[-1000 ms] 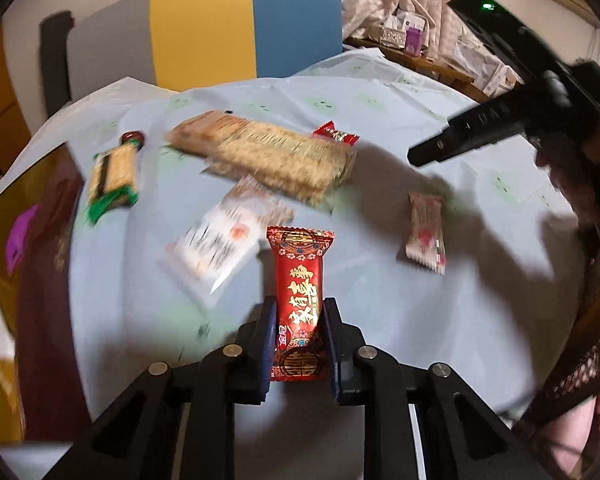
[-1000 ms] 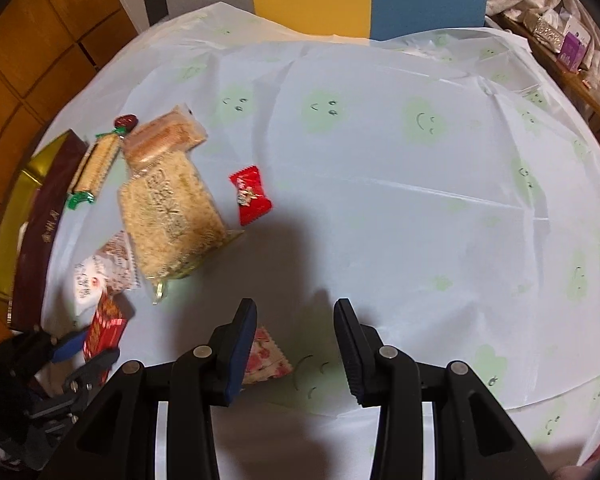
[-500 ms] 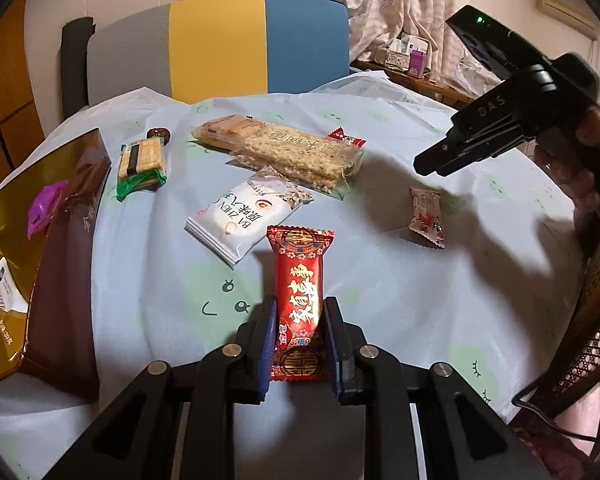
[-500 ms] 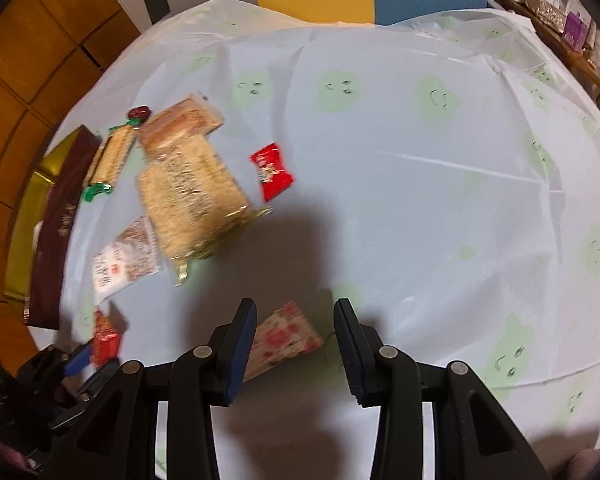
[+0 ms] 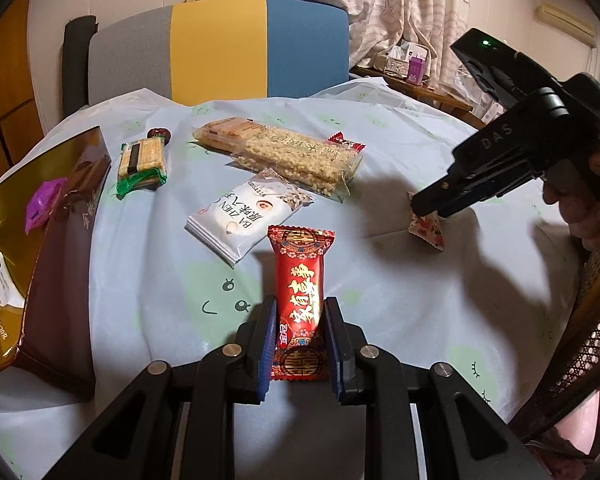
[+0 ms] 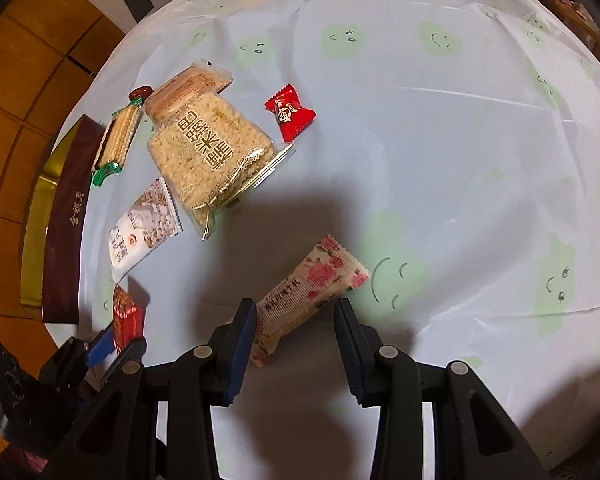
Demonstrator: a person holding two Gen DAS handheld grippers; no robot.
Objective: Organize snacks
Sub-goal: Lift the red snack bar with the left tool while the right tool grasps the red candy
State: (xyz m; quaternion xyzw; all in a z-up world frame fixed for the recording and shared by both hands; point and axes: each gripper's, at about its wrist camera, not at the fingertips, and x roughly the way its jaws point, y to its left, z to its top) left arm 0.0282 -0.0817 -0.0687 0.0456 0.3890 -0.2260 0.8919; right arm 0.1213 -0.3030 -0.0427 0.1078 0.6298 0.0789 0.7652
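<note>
Round table under a pale smiley-print cloth (image 6: 440, 168), snacks scattered at its left, gold-and-brown box (image 5: 60, 240) at the edge. Left gripper (image 5: 300, 338) clamped on the red wrapped bar (image 5: 300, 292), held clear of the cloth. Right gripper (image 6: 296, 334) pointing steeply down, jaws partly apart, straddling the near end of the floral-wrapped bar (image 6: 308, 296), which lies flat; left pad looks touching or nearly so, right pad apart. Step: picking the second item. Next: centre, lower, close, then carry both boxward.
</note>
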